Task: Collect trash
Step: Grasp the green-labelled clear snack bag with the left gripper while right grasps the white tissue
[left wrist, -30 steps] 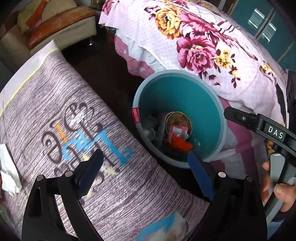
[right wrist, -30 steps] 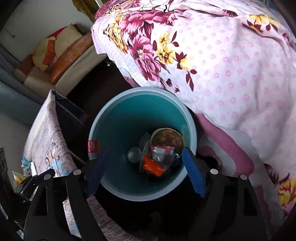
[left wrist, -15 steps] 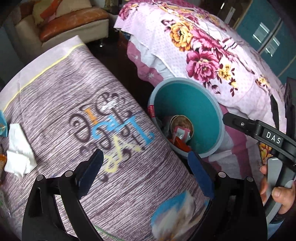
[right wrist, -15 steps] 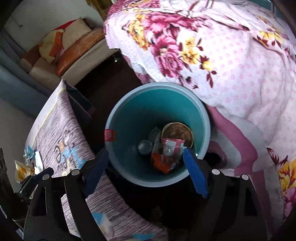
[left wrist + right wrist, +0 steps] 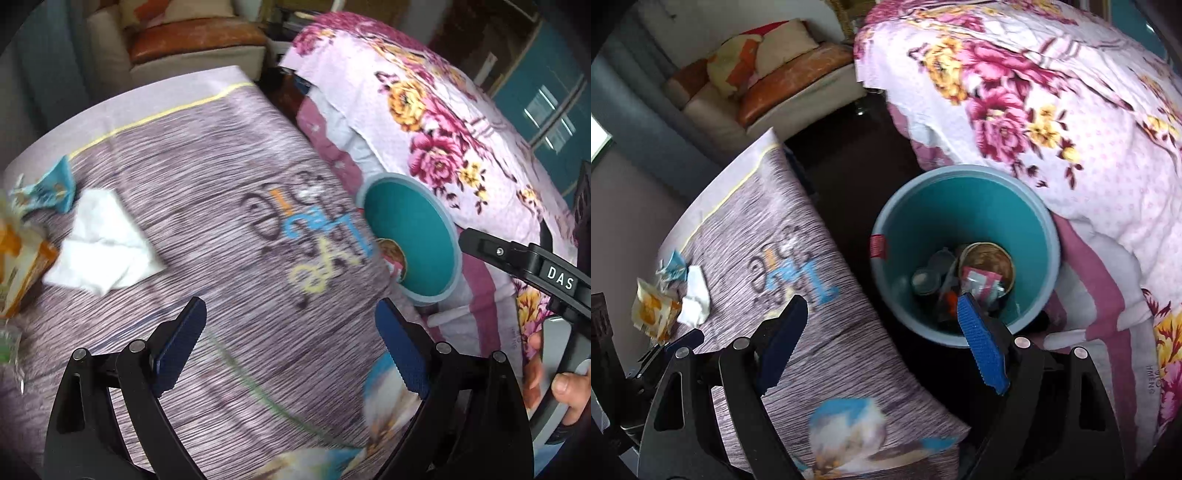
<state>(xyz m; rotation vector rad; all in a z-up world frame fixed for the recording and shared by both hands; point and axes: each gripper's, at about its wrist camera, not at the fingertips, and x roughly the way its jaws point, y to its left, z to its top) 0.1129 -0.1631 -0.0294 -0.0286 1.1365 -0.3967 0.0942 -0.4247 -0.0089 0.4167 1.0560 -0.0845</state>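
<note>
The trash left to collect lay at the far left end of the table (image 5: 229,266): a crumpled white tissue (image 5: 101,245), a blue wrapper (image 5: 48,190) just beyond it and an orange packet (image 5: 22,258) touching the tissue's left side, all well apart from the teal bin (image 5: 964,254), which stood on the floor between the table's edge and the flowered bedspread (image 5: 1052,110) and already held a cup and wrappers. The chief risk, as I judged it, was the tissue: limp and thin, it could slip from a shallow pinch, or the fingers could snag the patterned tablecloth beneath and drag the other scraps off the edge; the carry across the table to the bin could also shed a loose corner onto the dark floor. The left gripper (image 5: 288,332) hung over the cloth with its jaws wide apart, holding and touching nothing; the right gripper (image 5: 882,332), near the bin's rim, was likewise spread wide and empty
</note>
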